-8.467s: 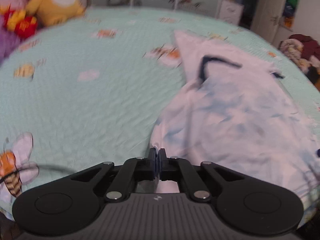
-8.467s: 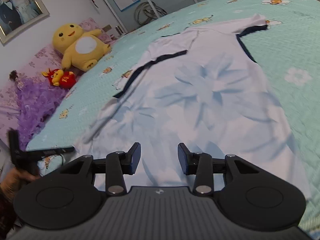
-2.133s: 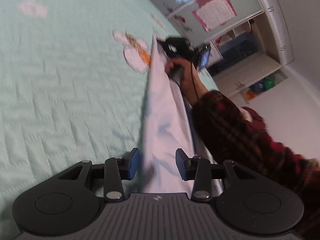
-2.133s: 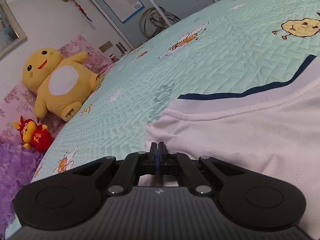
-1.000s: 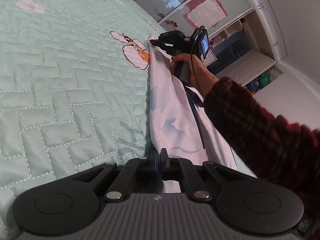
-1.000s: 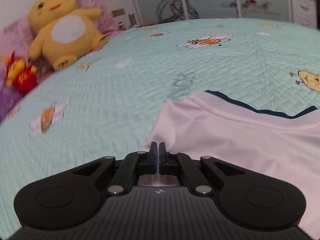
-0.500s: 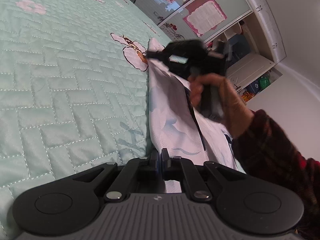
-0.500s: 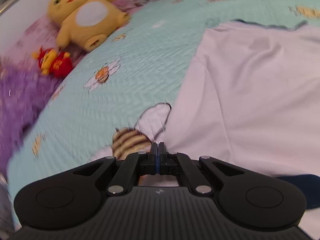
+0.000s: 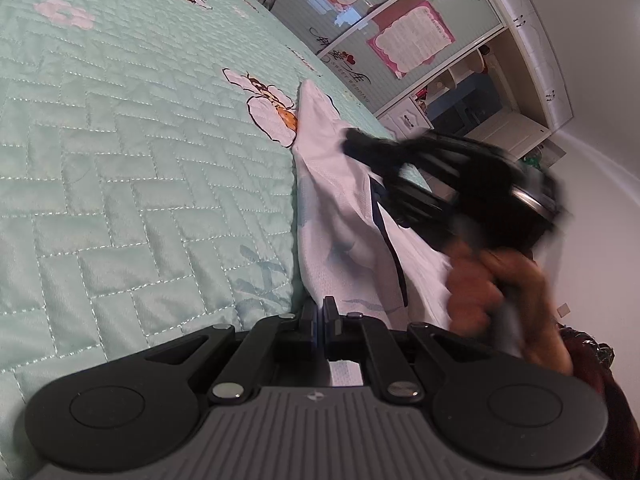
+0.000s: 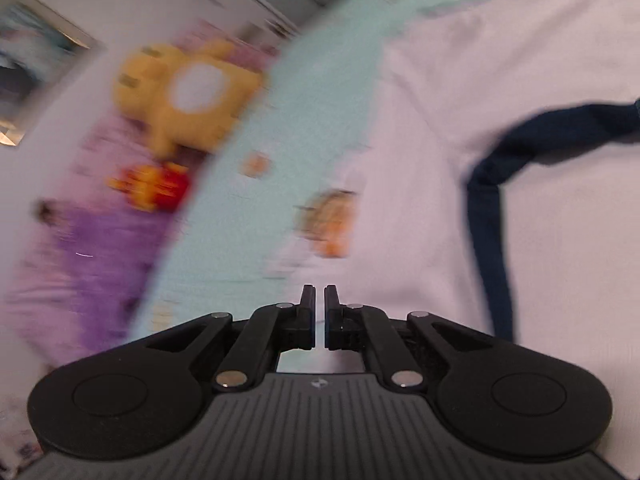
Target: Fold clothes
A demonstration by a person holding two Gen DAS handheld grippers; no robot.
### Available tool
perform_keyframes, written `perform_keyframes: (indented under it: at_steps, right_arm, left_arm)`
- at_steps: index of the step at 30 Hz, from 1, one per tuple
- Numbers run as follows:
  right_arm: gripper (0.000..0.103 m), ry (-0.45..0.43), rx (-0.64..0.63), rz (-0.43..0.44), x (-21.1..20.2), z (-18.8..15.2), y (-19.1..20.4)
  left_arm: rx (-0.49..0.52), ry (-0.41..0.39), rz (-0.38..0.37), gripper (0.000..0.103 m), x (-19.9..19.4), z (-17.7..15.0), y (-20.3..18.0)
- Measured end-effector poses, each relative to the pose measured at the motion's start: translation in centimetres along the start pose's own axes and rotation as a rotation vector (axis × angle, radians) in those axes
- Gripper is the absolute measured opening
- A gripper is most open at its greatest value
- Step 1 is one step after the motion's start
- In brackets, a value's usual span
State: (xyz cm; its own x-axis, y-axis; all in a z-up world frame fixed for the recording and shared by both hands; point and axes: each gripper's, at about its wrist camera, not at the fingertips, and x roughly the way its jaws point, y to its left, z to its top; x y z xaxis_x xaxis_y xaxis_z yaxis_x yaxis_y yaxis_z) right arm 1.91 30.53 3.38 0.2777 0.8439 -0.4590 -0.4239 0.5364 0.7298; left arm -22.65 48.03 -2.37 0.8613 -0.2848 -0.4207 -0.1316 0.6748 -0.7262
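On the bed (image 9: 120, 200), a white shirt (image 9: 336, 216) with navy trim is lying partly folded, stretching ahead of the left tongs (image 9: 320, 312), which are clamping its near edge. The right tongs (image 10: 316, 300) are opening with nothing visibly between them, the shirt spreading ahead and to their right. To fold cleanly, the left tongs should be keeping the edge taut while the laid-over layer settles flat.
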Motion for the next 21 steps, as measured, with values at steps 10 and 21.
perform_keyframes:
  at_steps: [10,21]
  right_arm:
    - [0.012,-0.116,-0.011,0.020,-10.2,-7.3,0.1]
    - [0.030,-0.336,0.175,0.156,-22.4,-13.4,-6.4]
  left_arm:
    - [-0.067,-0.043,0.116,0.007,-2.2,0.6,-2.1]
    - [0.298,-0.030,0.258,0.068,0.0,-0.3,-15.2]
